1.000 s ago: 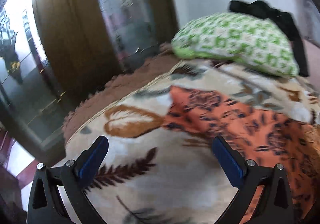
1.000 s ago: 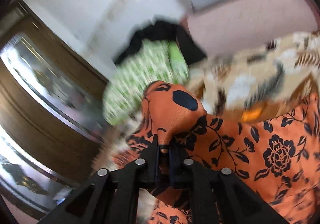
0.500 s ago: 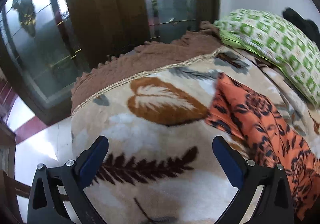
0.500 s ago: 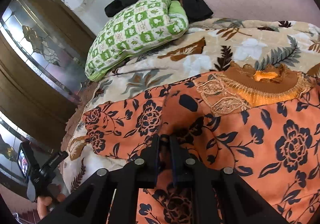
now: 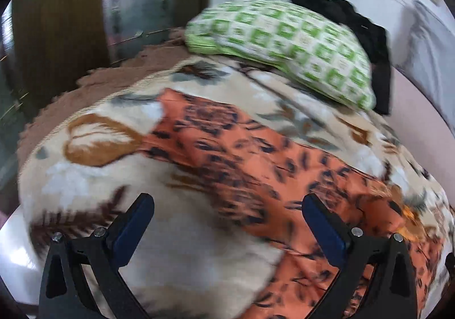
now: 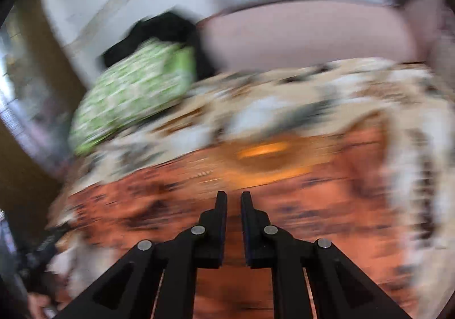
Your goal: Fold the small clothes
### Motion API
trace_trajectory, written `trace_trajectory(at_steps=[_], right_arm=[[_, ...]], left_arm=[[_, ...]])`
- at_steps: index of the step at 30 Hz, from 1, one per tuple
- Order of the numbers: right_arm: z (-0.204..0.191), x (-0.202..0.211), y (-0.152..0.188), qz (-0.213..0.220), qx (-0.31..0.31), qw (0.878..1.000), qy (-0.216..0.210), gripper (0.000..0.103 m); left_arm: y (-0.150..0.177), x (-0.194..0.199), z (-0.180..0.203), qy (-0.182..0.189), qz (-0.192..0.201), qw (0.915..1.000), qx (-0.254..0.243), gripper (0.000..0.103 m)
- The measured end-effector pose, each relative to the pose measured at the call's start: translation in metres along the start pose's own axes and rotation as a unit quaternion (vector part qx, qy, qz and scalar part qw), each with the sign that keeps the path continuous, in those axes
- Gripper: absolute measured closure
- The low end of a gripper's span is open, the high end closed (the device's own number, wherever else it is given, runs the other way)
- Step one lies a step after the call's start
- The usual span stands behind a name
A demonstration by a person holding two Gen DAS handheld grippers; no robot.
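One orange garment (image 5: 256,165) with a dark flower print lies spread flat on the leaf-patterned blanket (image 5: 93,176) of the bed, reaching from about 11 o'clock to 5 o'clock in the left wrist view. The left gripper (image 5: 227,222) hangs over it with jaws spread wide and holding nothing, while the right gripper (image 6: 233,205) shows jaws nearly together with a narrow gap, nothing between them. At 1 o'clock lie one green-checked pillow (image 5: 284,45) and one black cloth (image 5: 366,31) behind it; heavy blur hides finer detail.
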State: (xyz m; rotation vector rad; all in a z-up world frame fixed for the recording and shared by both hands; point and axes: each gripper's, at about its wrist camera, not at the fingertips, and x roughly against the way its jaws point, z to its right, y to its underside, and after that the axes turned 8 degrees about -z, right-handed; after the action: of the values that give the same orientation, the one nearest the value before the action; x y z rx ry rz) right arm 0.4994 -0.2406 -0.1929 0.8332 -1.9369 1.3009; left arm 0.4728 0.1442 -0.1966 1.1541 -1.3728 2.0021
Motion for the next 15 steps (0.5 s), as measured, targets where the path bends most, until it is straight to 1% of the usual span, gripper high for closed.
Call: trace_trajectory(at_steps=[1,2,4,5,6,8,11,13,14,15], right_arm=[[0.024,0.007,-0.002,0.008,-0.013,1.000,0.024,0.091],[0.044,0.013,-0.004,0.009,-0.025,0.999,0.037,0.091],[0.072,0.020,-0.006,0.004,-0.042,0.998,0.050,0.091],[0.085,0.021,-0.008,0.001,-0.051,0.997,0.057,0.091],[0.092,0.021,-0.009,-0.001,-0.055,0.997,0.057,0.091],[0.104,0.011,-0.011,-0.020,-0.057,0.997,0.053,0.091],[0.113,-0.017,-0.010,-0.053,-0.068,0.995,0.041,0.091],[0.117,-0.035,-0.006,-0.075,-0.071,0.994,0.018,0.091],[0.117,-0.043,-0.003,-0.085,-0.069,0.994,0.012,0.091],[0.121,-0.053,-0.002,-0.101,-0.073,0.992,0.026,0.090]], left_arm=[[0.001,-0.002,0.005,0.004,-0.003,1.0000,-0.004,0.000],[0.003,-0.006,0.011,0.000,-0.010,0.9999,-0.009,0.000],[0.007,-0.010,0.020,-0.021,-0.016,0.9995,-0.015,0.000],[0.008,-0.011,0.024,-0.039,-0.014,0.9990,-0.019,0.000],[0.009,-0.011,0.026,-0.049,-0.009,0.9985,-0.023,0.000],[0.011,-0.006,0.033,-0.070,0.005,0.9969,-0.034,0.000],[0.014,-0.005,0.037,-0.096,0.016,0.9943,-0.044,0.000],[0.014,-0.009,0.037,-0.106,0.010,0.9932,-0.047,0.000],[0.014,-0.014,0.036,-0.116,-0.002,0.9921,-0.048,0.000],[0.014,-0.017,0.035,-0.121,-0.009,0.9914,-0.048,0.000]])
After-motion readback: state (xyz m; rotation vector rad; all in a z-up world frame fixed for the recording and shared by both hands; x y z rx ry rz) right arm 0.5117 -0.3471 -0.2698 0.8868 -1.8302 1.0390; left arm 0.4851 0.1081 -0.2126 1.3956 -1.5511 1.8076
